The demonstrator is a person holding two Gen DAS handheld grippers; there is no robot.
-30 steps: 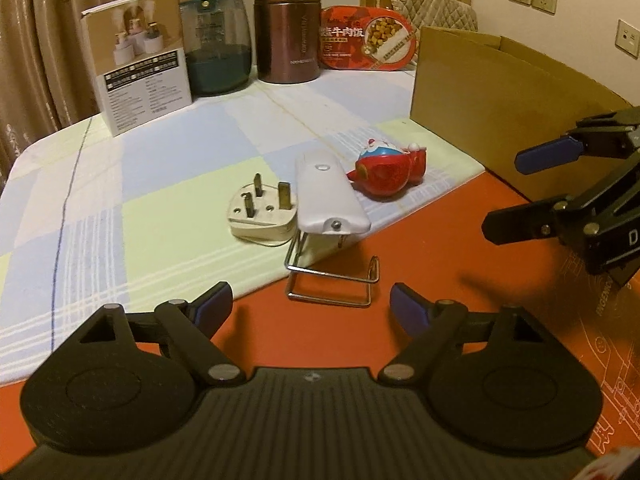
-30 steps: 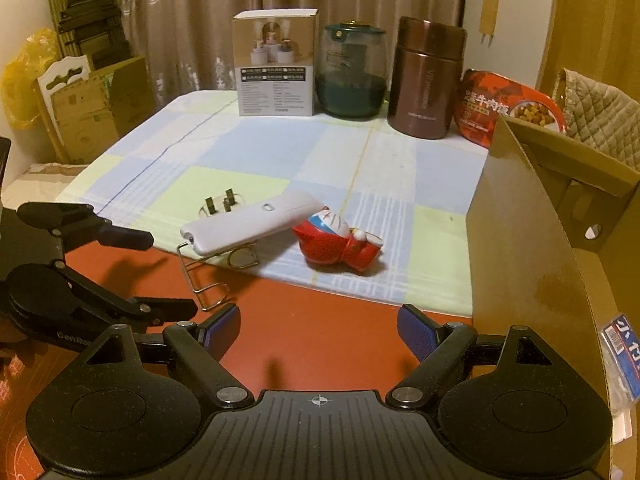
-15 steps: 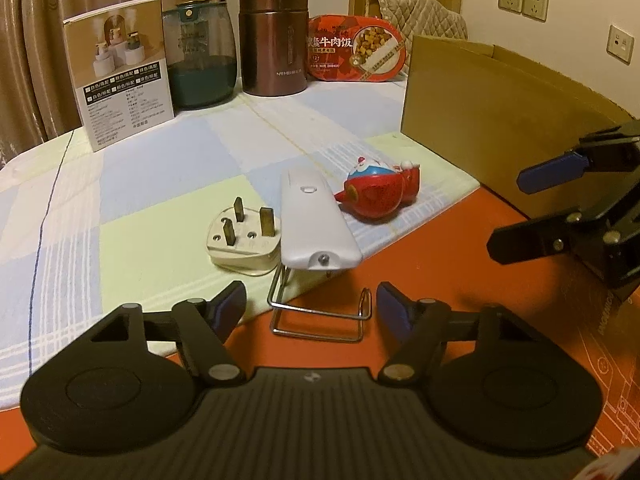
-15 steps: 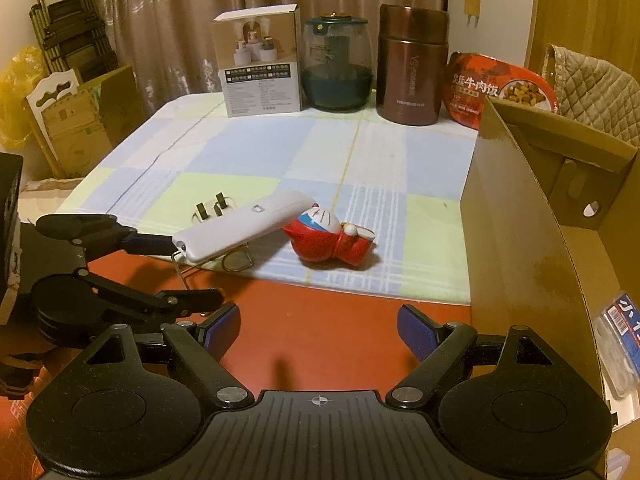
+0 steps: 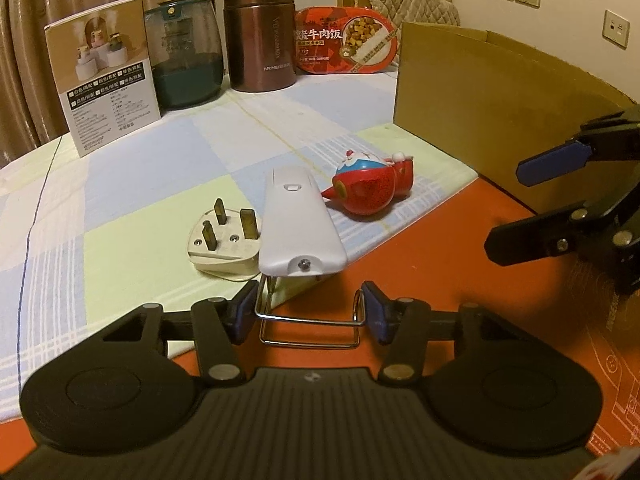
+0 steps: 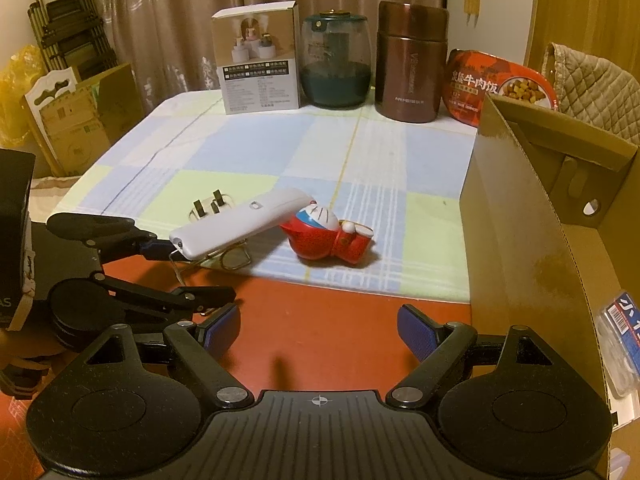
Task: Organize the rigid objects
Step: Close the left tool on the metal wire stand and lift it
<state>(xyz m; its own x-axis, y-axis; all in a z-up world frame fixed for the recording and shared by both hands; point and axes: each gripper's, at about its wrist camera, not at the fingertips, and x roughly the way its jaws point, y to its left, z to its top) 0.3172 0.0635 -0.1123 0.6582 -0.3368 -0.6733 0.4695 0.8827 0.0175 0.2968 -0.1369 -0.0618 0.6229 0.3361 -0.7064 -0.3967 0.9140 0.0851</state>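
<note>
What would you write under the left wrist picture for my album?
Left gripper closing around the wire stand under a white device.

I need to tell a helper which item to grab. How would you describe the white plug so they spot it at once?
Look at the checked cloth near its front edge. The white plug lies beside the long white device, opposite the red toy. Only it has three metal prongs pointing up.
</note>
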